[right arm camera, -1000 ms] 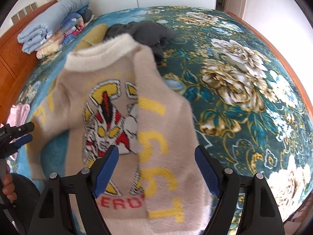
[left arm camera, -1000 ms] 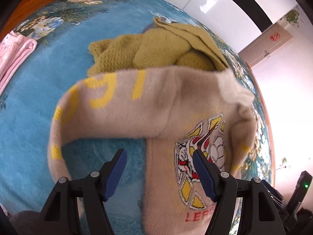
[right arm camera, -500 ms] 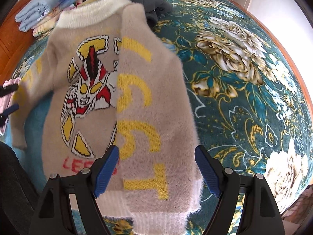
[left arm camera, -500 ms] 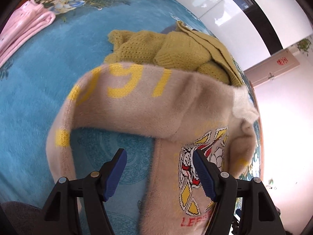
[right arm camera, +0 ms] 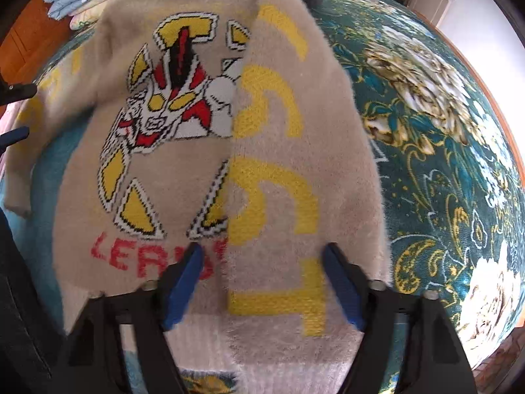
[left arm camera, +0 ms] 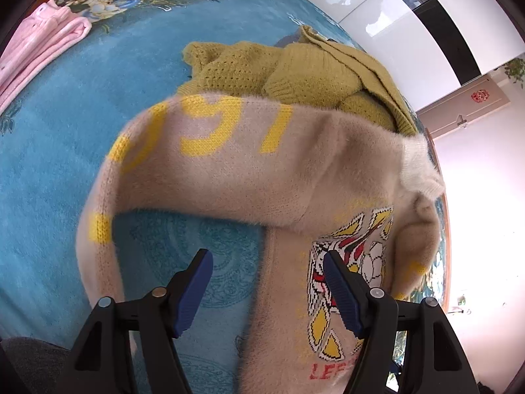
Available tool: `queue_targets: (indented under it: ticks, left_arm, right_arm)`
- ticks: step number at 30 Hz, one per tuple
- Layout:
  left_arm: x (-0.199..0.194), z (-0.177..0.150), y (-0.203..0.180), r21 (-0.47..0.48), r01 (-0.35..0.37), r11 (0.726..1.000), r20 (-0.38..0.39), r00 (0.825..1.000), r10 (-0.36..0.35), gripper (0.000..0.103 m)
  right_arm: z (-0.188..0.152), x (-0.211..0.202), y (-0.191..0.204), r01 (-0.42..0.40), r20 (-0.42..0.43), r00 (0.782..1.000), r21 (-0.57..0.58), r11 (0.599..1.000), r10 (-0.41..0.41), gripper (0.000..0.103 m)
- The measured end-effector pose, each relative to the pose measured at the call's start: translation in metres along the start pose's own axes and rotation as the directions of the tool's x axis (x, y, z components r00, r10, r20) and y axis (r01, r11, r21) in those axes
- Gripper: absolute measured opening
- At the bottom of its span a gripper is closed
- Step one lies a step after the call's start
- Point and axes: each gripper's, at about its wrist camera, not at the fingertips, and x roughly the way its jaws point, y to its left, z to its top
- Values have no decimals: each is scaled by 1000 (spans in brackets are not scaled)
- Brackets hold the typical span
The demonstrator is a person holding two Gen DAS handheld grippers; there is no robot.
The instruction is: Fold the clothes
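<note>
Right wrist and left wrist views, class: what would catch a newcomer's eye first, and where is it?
The beige sweater fills the middle of the right wrist view, its red and yellow hero figure on the chest, one sleeve folded across. Behind it in the left wrist view lies a crumpled mustard knit, on a teal floral bedspread.

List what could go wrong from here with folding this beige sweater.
1. One sleeve is already folded over the front of the beige sweater; a snag from the open right gripper above it could drag that fold loose.
2. The other sleeve still arcs out on the bed; gripped badly by the open left gripper, it may fold crooked.
3. The mustard knit lies right by the sweater's collar and could get caught in the fold.
</note>
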Motion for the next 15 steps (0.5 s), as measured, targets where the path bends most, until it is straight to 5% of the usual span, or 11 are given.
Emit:
queue_targets:
  ticks: [5, 11, 15]
  left_arm:
    - [2, 1, 1, -11, -3, 1000, -7, 1000, 3, 73]
    - [9, 1, -1, -4, -10, 1000, -24, 1000, 10, 73]
    - [15, 2, -2, -7, -15, 1000, -33, 999, 15, 73]
  right_arm:
    - [8, -6, -8, -13, -3, 1000, 5, 1000, 13, 10]
    - [24, -34, -55, 98, 79, 992, -21, 995, -97, 8]
    - [57, -48, -109, 252, 136, 958, 23, 967, -253, 8]
